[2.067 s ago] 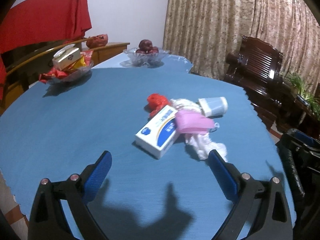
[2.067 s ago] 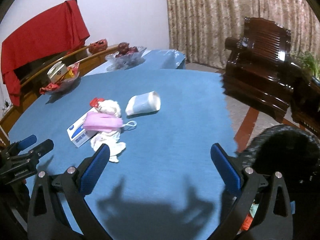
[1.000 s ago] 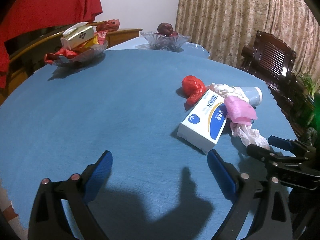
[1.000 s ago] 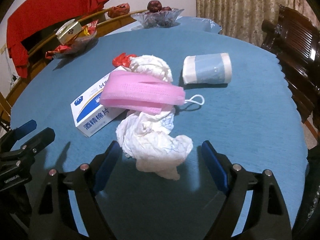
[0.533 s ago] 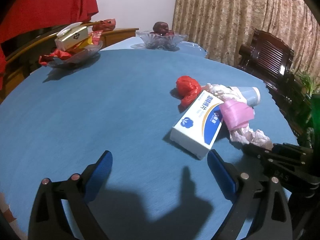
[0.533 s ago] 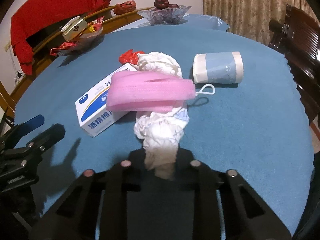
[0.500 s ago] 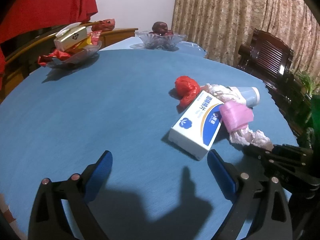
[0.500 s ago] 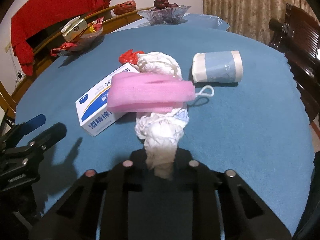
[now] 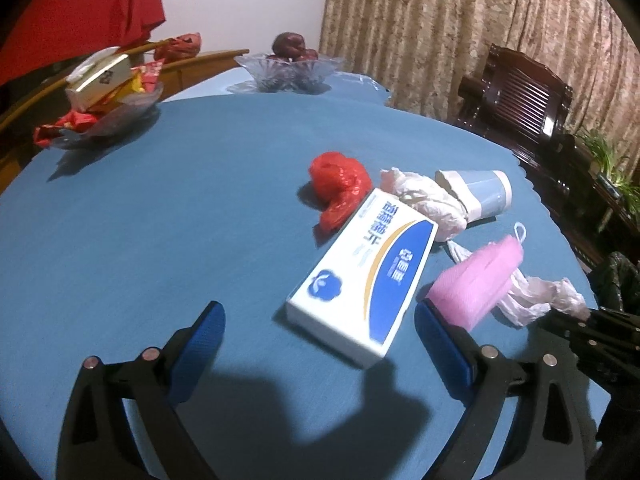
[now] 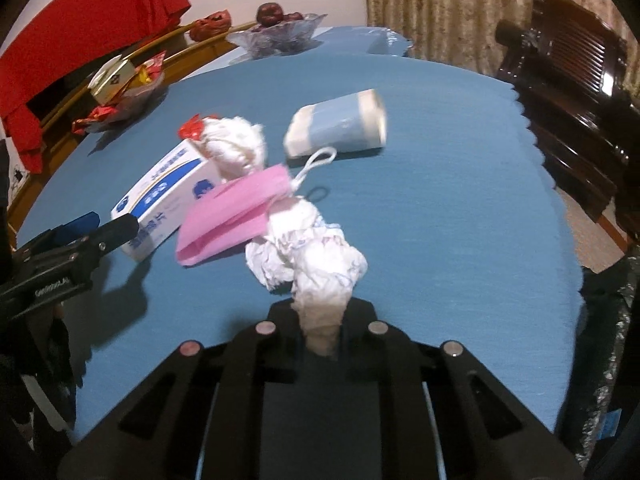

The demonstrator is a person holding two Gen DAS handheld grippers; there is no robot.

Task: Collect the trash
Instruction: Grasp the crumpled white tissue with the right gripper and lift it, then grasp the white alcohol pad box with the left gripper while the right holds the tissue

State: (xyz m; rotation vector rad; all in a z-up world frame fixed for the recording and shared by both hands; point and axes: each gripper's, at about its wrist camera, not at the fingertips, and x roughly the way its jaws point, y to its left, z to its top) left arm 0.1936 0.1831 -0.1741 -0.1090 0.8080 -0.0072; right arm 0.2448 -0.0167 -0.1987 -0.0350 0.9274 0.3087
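Observation:
On the blue tablecloth (image 9: pixel 160 220) lies a heap of trash: a white-and-blue box (image 9: pixel 364 276), a red plastic bag (image 9: pixel 338 184), a white wad (image 9: pixel 424 196) and a tipped paper cup (image 9: pixel 480 192). My right gripper (image 10: pixel 320 320) has a crumpled white tissue (image 10: pixel 308 252) pinched between its jaws, which are still closing. A pink face mask (image 10: pixel 236 212) hangs against that tissue, tilted, its ear loop toward the cup (image 10: pixel 340 124). My left gripper (image 9: pixel 318 312) is open, its fingers either side of the box's near end without touching it.
Two glass bowls stand at the far side, one with snack packets (image 9: pixel 108 100), one with dark fruit (image 9: pixel 288 68). A dark wooden chair (image 9: pixel 524 92) stands beyond the scalloped table edge. A black trash bag (image 10: pixel 616 320) sits low at the right.
The right gripper went from open around the tissue to shut on it and drew it back. The pink mask slid off the box. The left gripper moved closer to the box.

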